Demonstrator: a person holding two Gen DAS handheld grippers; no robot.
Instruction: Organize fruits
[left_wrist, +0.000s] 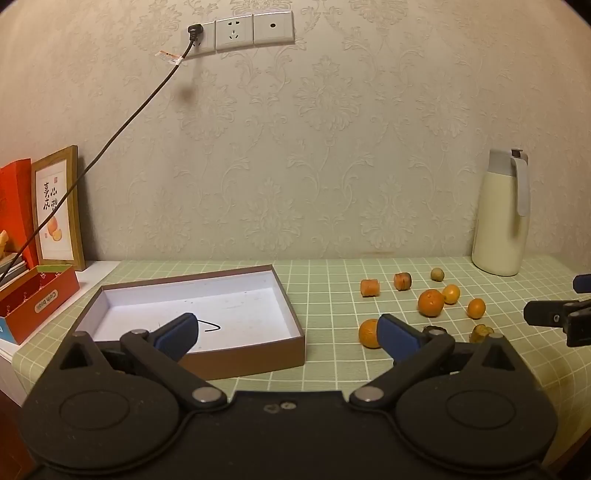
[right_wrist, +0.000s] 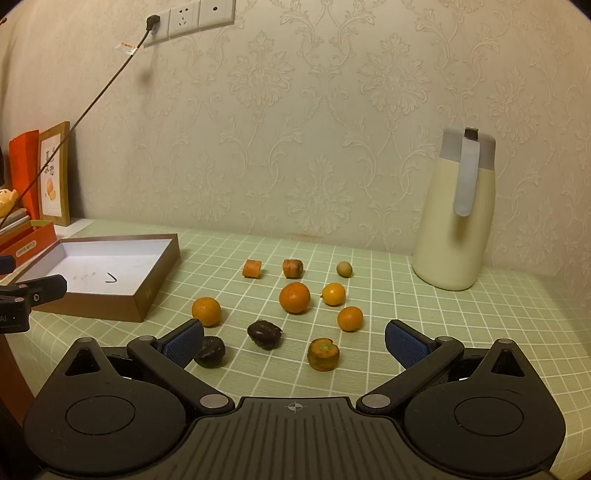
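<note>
Oranges (right_wrist: 294, 297): four; chestnuts (right_wrist: 263, 333): two; box (right_wrist: 157, 277): one; both tools (left_wrist: 286, 334) (right_wrist: 293, 341) wide open, empty.

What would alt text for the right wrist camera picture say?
An open right gripper hovers over small fruits scattered on a green checked tablecloth, among them a large orange and two dark fruits. An empty brown box sits left; a cream jug stands right.

Damask wallpaper (left_wrist: 332, 147) — wall sockets (left_wrist: 236, 35), dim light.
</note>
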